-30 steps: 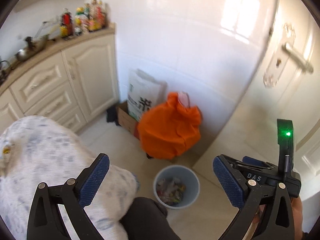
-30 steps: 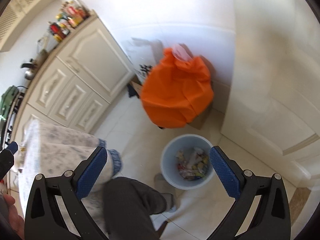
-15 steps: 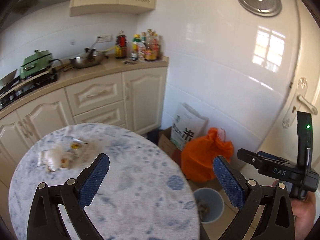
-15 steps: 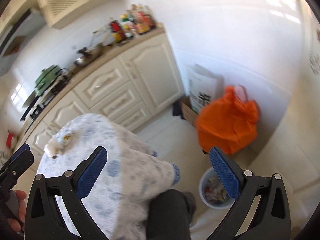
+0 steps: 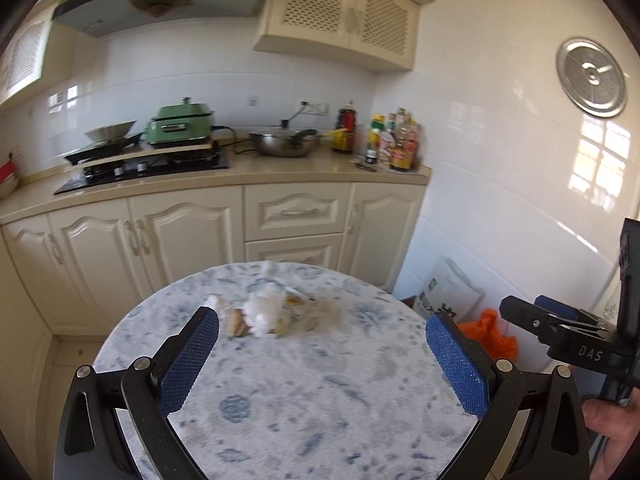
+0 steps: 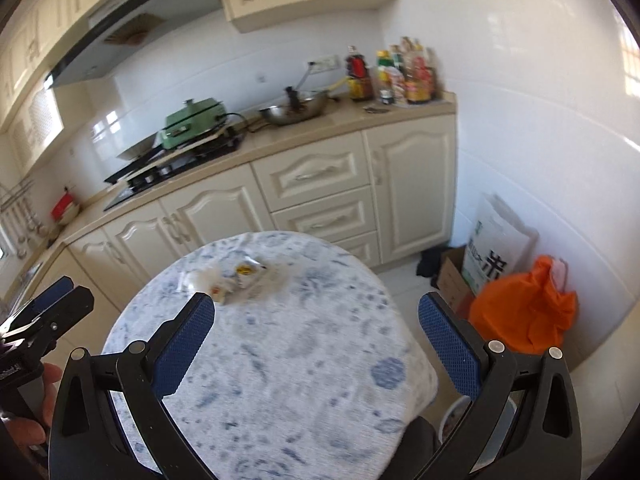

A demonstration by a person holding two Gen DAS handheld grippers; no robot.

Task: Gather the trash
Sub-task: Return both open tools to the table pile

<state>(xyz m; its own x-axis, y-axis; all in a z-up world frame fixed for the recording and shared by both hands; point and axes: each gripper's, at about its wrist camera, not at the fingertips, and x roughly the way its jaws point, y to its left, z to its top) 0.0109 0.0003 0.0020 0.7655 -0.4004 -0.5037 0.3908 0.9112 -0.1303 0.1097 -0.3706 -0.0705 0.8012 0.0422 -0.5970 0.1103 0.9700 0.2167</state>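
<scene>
Both grippers hang above a round table covered with a white cloth patterned in blue. The left gripper has its blue-padded fingers spread wide apart with nothing between them. The right gripper is likewise spread wide and holds nothing.

The trash lies in a small heap on the far half of the table: crumpled white tissue, clear wrappers and a few yellowish scraps, all blurred. In the left wrist view it sits just beyond the tip of the left finger, nearer the left side of the gap. In the right wrist view the same heap lies just past the left fingertip, with a wrapper showing a yellow spot on it.

Behind the table runs a cream kitchen counter with cabinet doors and drawers below. On it stand a green cooker, a steel pan and a cluster of sauce bottles at the right end near the tiled wall.

On the floor to the right of the table, against the wall, sit an orange bag, a white sack with print and a cardboard box close together. The rim of a trash bin peeks out at the near right, mostly hidden behind the right gripper's finger.

A person's hand holds the right gripper's handle at the right edge of the left wrist view.
</scene>
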